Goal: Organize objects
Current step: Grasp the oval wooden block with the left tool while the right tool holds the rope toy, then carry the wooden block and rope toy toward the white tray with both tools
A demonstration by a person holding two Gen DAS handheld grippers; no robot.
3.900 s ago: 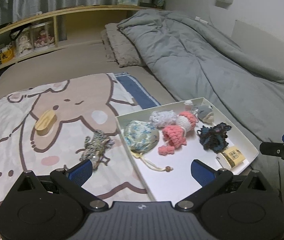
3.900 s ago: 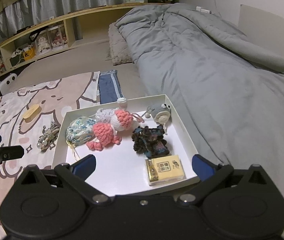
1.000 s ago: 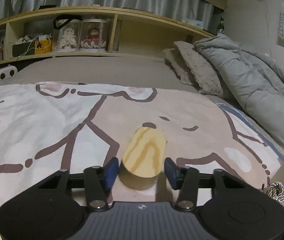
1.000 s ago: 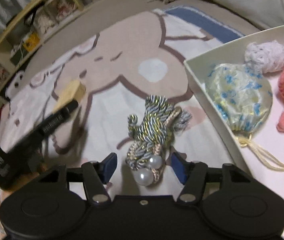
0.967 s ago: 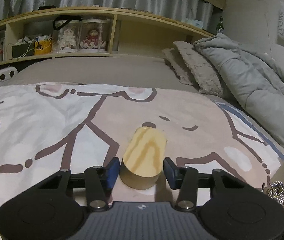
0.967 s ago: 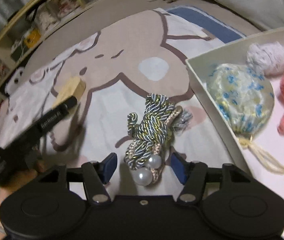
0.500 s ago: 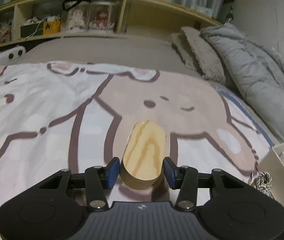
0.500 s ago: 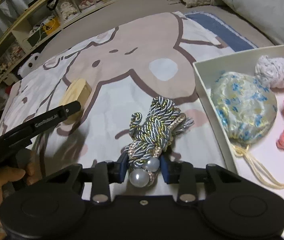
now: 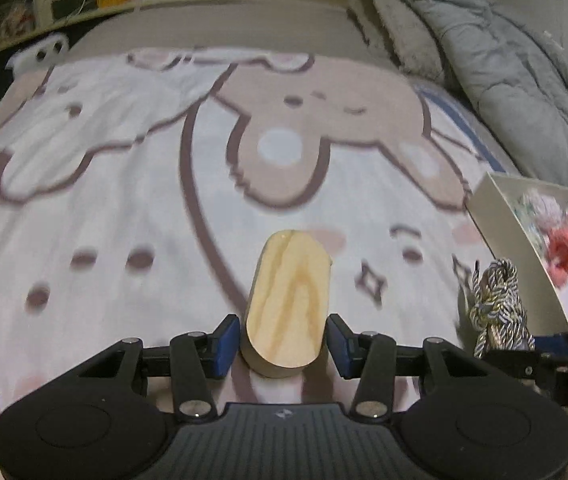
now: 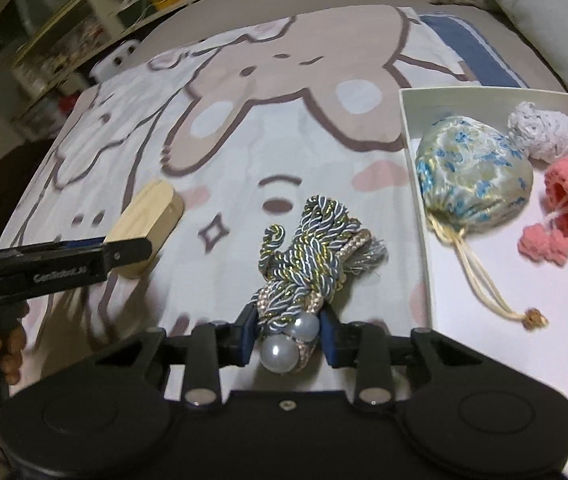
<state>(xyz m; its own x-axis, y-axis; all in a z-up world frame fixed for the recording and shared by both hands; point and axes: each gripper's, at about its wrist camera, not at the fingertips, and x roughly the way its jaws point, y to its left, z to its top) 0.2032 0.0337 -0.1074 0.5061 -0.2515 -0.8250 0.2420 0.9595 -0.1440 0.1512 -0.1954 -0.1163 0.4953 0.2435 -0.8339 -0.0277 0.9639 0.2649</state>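
Pale pine, cut into a flat oval wooden block point(image 9: 290, 300), sits pinched between the blue-padded fingers of the left gripper point(image 9: 283, 345), its near end between the pads and the rest jutting forward above the cartoon-print blanket point(image 9: 124, 200). The right gripper point(image 10: 286, 338) has just been closing, and its fingers now squeeze the pearl end of a blue, white and gold twisted cord ornament point(image 10: 308, 256), whose rope loops trail forward onto the blanket.

The block is held only at its tail, so it could pivot or slide out on the way to the shallow white cardboard tray point(image 10: 412, 184). The soft cord could snag the tray wall, or the round pearls could squirt from the pads. Both grippers are close together and may collide.
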